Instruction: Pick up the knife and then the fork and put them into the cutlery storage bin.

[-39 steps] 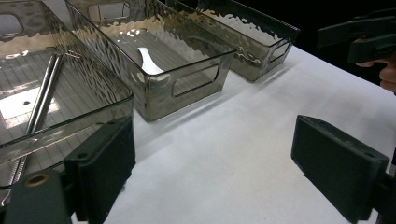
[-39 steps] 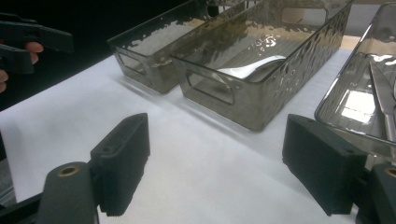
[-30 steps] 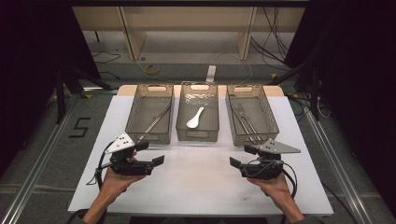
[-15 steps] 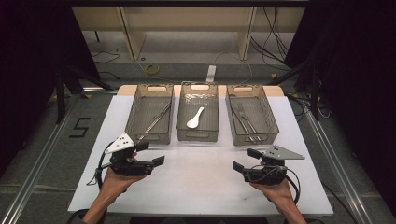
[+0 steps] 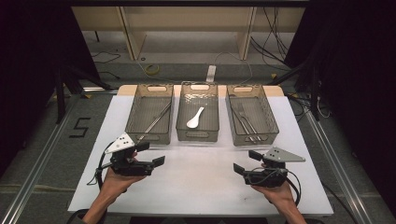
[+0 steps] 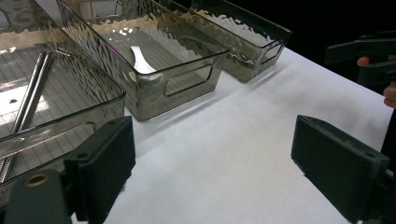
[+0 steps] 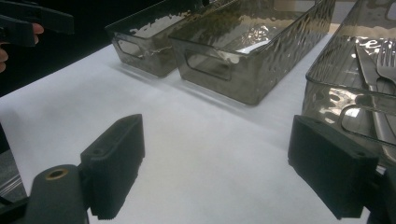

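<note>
1. The left gripper point(image 5: 154, 154) and the right gripper point(image 5: 246, 162) both stood wide open, holding nothing, above the white table point(image 5: 201, 186).
2. Three smoky bins sat at twelve o'clock: the left bin point(image 5: 150, 136) held two chopsticks point(image 5: 156, 119), the middle bin point(image 5: 198, 134) one white spoon point(image 5: 194, 117), the right bin point(image 5: 261, 140) metal cutlery point(image 5: 245, 119), its count unclear.

Left gripper view: the left basket point(image 6: 60, 116) is cut by the picture's left edge, so the far ends of the long metal utensils point(image 6: 28, 102) are unseen. Right gripper view: the right basket point(image 7: 345, 88) runs off the right edge; its fork point(image 7: 387, 60) shows partly.
</note>
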Tool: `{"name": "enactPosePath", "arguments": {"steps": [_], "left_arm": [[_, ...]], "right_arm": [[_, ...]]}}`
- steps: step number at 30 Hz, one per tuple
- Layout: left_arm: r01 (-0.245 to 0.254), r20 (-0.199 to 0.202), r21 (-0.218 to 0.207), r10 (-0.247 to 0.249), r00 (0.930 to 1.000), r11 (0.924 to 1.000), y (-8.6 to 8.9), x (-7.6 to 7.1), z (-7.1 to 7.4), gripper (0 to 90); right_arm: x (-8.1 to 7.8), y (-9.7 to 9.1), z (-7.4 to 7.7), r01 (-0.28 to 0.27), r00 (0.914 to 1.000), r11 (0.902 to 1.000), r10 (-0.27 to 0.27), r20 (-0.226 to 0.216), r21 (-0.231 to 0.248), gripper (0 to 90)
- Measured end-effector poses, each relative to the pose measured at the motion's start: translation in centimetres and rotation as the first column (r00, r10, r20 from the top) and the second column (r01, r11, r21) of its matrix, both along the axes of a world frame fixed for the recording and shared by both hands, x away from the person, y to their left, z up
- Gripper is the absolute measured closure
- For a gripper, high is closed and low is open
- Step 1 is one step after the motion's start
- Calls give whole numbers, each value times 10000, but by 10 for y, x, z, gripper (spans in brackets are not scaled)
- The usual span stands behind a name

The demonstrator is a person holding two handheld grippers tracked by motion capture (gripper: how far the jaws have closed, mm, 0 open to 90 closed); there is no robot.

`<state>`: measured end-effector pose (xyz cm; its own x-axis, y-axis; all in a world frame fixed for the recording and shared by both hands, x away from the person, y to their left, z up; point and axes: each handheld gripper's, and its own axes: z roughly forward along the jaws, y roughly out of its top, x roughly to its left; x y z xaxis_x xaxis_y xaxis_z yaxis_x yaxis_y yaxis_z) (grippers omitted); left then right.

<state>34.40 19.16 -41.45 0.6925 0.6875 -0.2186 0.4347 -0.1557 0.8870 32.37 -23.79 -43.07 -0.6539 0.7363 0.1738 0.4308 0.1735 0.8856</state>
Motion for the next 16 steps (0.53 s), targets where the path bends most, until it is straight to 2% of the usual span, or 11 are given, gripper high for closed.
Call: {"name": "enactPosePath", "arguments": {"steps": [16], "left_arm": [[-7,-5,93,7,10000,10000,-1,0,0,131]], "right_arm": [[0,-1,1,29,10000,10000,-29,3,-46,190]]}}
